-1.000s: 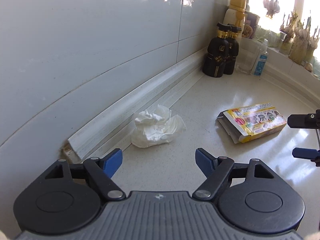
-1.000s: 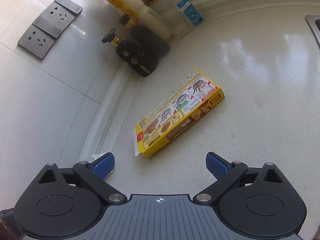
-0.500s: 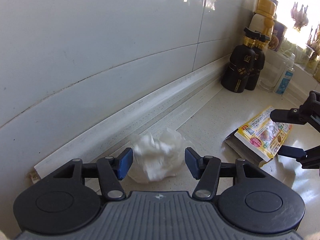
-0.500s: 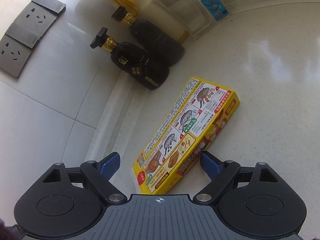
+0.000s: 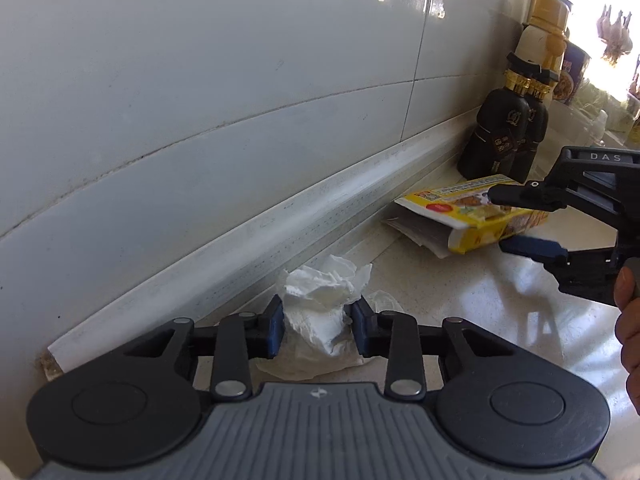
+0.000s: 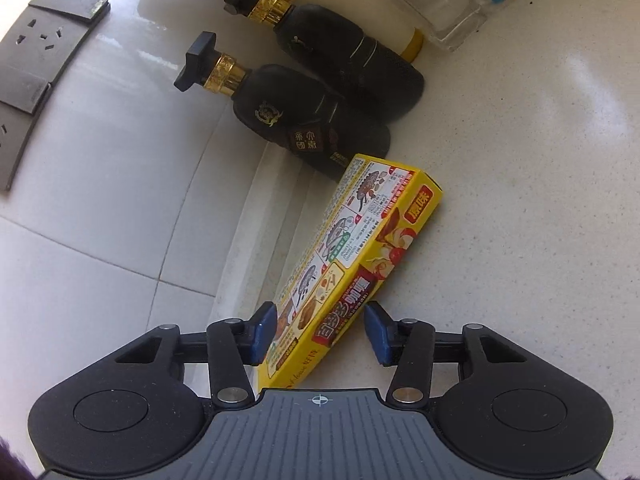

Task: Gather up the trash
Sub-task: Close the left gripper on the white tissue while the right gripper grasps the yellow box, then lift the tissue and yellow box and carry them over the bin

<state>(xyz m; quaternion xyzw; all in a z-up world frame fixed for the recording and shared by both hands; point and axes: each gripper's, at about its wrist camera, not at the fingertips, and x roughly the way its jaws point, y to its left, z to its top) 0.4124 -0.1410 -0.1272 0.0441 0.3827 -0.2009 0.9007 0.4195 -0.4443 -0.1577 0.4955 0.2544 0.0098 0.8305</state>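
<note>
My left gripper [image 5: 316, 330] sits low on the countertop [image 5: 500, 320] with its blue pads narrowed onto the crumpled tissue [image 5: 320, 300], both pads touching the paper, so I judge the wad pinched though not yet lifted; it lies just beside the white trim strip [image 5: 280, 232] at the foot of the tiled wall. A loose flap spreads flat under the fingers, and if I rise with only the upper folds caught, the tissue may tear or slip out. Farther right in the same view, the yellow box [image 5: 468, 216] is tipped up with its open end toward me

From my right wrist, my right gripper [image 6: 318, 334] is part-way closed around the near end of the yellow box [image 6: 360, 248]; the left pad touches its printed face, while the right pad stands just beside its edge, so I cannot tell that the grip is firm. The box leans toward the wall, its far end near the dark bottles [image 6: 316, 120]. An empty carton crushes easily, and squeezing one corner could twist it free or swing it into those bottles
</note>
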